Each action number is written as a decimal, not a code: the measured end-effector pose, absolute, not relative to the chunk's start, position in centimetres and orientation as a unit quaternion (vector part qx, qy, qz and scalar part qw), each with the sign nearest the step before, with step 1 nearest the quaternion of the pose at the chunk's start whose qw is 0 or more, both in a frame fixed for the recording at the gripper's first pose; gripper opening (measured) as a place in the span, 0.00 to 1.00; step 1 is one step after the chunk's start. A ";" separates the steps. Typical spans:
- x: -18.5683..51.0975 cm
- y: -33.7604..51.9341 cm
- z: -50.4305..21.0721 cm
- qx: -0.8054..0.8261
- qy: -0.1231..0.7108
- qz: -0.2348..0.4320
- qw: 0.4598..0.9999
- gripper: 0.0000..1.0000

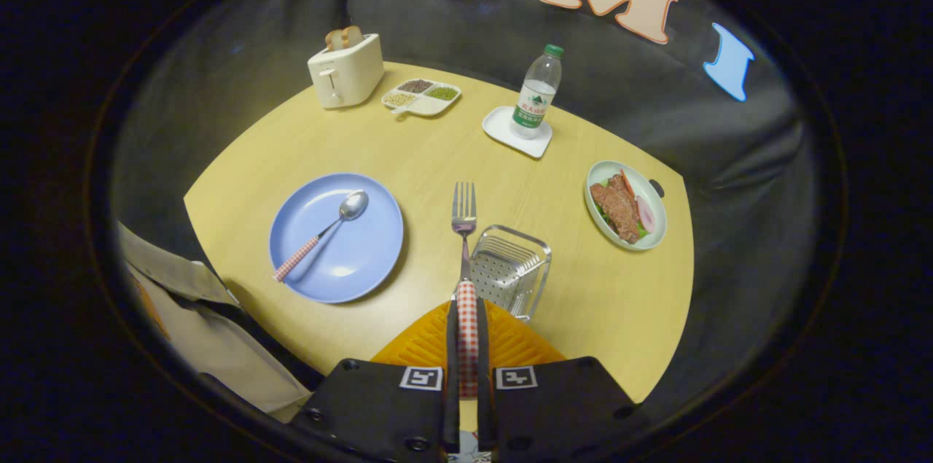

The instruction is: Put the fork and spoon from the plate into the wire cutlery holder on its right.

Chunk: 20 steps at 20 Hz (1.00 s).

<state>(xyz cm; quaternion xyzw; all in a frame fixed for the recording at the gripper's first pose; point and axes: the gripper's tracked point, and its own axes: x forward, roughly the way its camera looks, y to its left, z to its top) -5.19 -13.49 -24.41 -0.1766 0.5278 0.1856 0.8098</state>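
Note:
My gripper (466, 317) is shut on the red-checked handle of the fork (463, 215), both fingers pressing on it. The fork points straight ahead, its tines raised above the table beyond the fingers. The wire cutlery holder (510, 270) stands just ahead of the fingers and slightly to their right, on an orange mat (510, 339). The blue plate (337, 237) lies to the left of the holder. On it rests the spoon (328, 233), its checked handle pointing toward me and its bowl away.
A toaster (345, 71) with bread and a divided dish of grains (421, 97) stand at the far left of the table. A water bottle (538, 91) stands on a white coaster. A bowl of meat (625, 205) sits to the right. A person's sleeve (197, 317) is nearby on the left.

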 end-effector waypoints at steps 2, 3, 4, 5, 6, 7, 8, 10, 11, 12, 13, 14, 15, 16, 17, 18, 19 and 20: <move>-5.4 -14.4 -24.1 -0.181 0.534 0.191 0.803 0.12; -5.5 -14.9 -24.0 -0.182 0.538 0.193 0.800 0.12; -5.7 -15.3 -23.9 -0.182 0.544 0.195 0.796 0.12; -5.9 -15.8 -24.0 -0.183 0.549 0.196 0.791 0.13; -6.0 -16.4 -24.0 -0.187 0.555 0.197 0.786 0.13; -6.3 -17.1 -23.9 -0.193 0.560 0.198 0.781 0.12; -6.3 -17.6 -24.0 -0.197 0.566 0.200 0.775 0.12; -6.6 -18.6 -24.4 -0.206 0.583 0.205 0.759 0.12; -6.4 -19.1 -24.6 -0.211 0.588 0.205 0.753 0.12; -6.3 -19.4 -24.7 -0.215 0.596 0.207 0.745 0.12; -6.1 -19.7 -24.9 -0.218 0.602 0.211 0.739 0.12; -5.8 -19.9 -24.9 -0.220 0.607 0.214 0.733 0.12; -5.8 -20.0 -25.1 -0.223 0.614 0.218 0.725 0.12; -5.8 -20.0 -25.3 -0.225 0.621 0.223 0.717 0.12; -5.7 -20.0 -25.5 -0.229 0.628 0.229 0.708 0.12; -5.6 -19.9 -25.9 -0.233 0.635 0.233 0.699 0.12; -5.6 -19.8 -26.1 -0.235 0.640 0.236 0.692 0.12; -5.5 -19.7 -26.2 -0.237 0.645 0.238 0.686 0.13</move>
